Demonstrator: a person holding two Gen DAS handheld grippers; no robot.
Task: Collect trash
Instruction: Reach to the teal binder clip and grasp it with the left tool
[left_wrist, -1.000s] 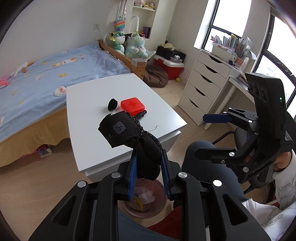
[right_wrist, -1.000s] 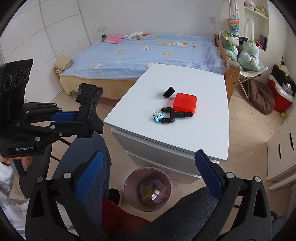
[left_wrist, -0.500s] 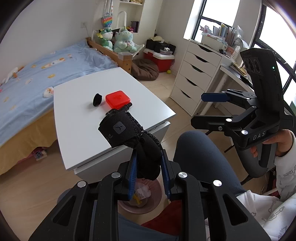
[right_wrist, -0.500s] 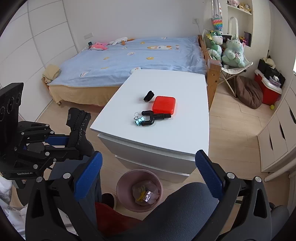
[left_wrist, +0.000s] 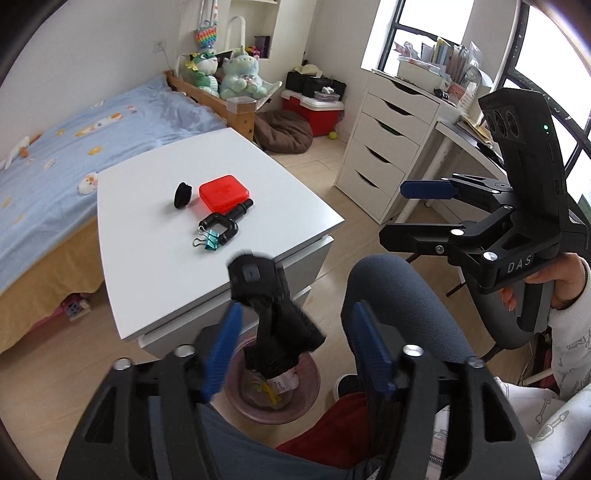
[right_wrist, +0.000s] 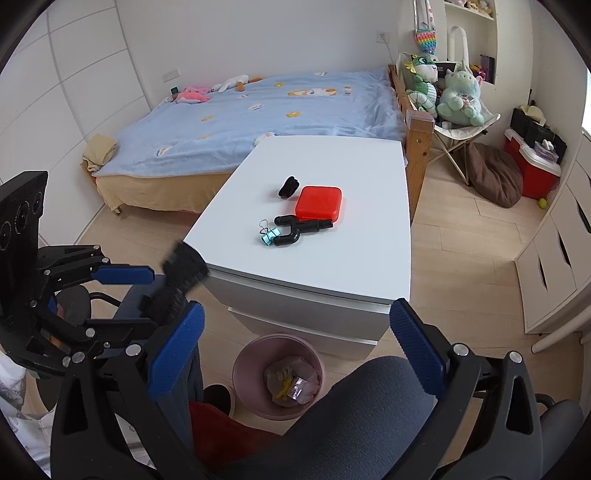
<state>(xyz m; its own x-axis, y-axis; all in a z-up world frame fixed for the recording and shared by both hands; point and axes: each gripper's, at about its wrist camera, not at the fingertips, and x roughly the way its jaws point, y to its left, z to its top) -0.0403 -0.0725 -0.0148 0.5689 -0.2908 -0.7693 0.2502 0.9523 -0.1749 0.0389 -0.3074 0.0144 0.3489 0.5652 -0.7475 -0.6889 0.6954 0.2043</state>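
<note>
A black sock-like cloth (left_wrist: 273, 314) hangs blurred in the air between the blue pads of my left gripper (left_wrist: 295, 321). The jaws are opening and the pads stand clear of the cloth. Straight below it on the floor sits a pink waste bin (left_wrist: 310, 384) holding wrappers. In the right wrist view the same cloth (right_wrist: 181, 277) shows beside the left gripper (right_wrist: 147, 299), left of the bin (right_wrist: 242, 365). My right gripper (right_wrist: 297, 312) is open with nothing between its fingers, and appears at the right (left_wrist: 399, 212) in the left wrist view.
On the white table (right_wrist: 332, 266) lie a red box (right_wrist: 318, 202), a black U-shaped part (right_wrist: 295, 229), a teal binder clip (right_wrist: 267, 236) and a small black piece (right_wrist: 288, 186). A person's knees flank the bin. A bed and drawers (left_wrist: 384, 147) stand beyond.
The left jaws have spread apart and let go of the black cloth, which has slipped down toward the bin. Both views have shifted a little across the room.
</note>
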